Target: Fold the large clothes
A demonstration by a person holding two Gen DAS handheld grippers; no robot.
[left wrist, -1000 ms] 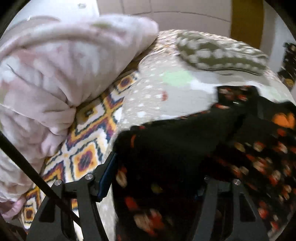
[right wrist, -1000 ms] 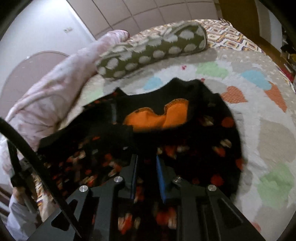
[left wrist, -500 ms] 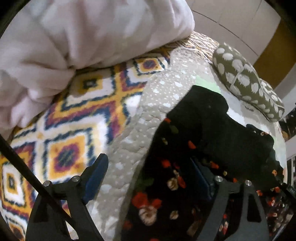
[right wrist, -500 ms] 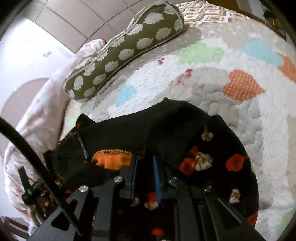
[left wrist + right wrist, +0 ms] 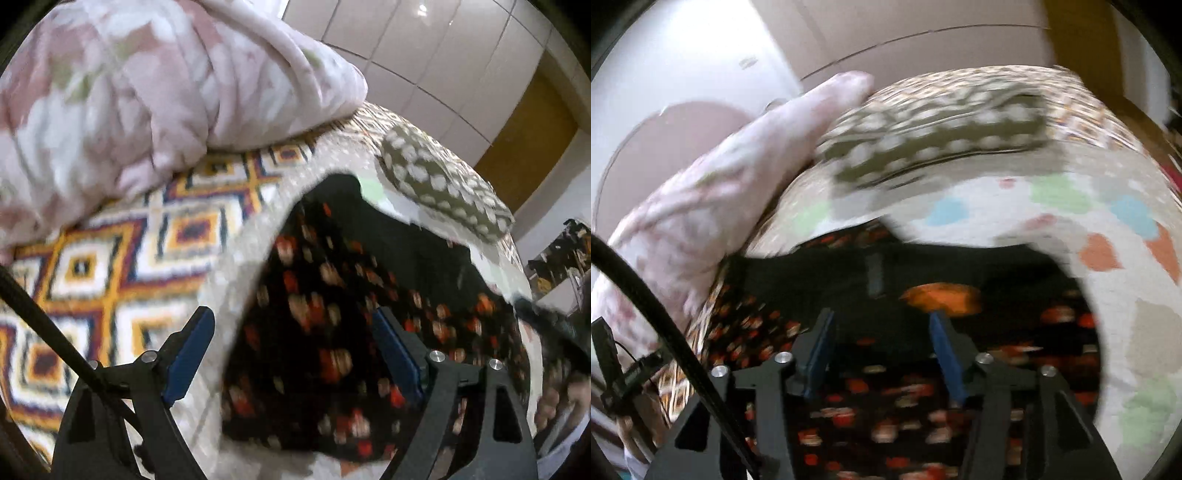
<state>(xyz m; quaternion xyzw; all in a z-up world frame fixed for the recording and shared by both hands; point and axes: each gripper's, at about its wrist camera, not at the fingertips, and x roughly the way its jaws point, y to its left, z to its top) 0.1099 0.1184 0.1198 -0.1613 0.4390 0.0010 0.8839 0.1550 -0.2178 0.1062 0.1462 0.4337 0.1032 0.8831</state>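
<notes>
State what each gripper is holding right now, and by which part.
Nothing is held. The left gripper and the right gripper are both open above the black floral garment.

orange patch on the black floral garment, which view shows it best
The right wrist view. The orange fabric patch shows there on the black floral garment, just beyond the open right claw. The left wrist view shows the garment's flower print only; no orange patch is visible.
</notes>
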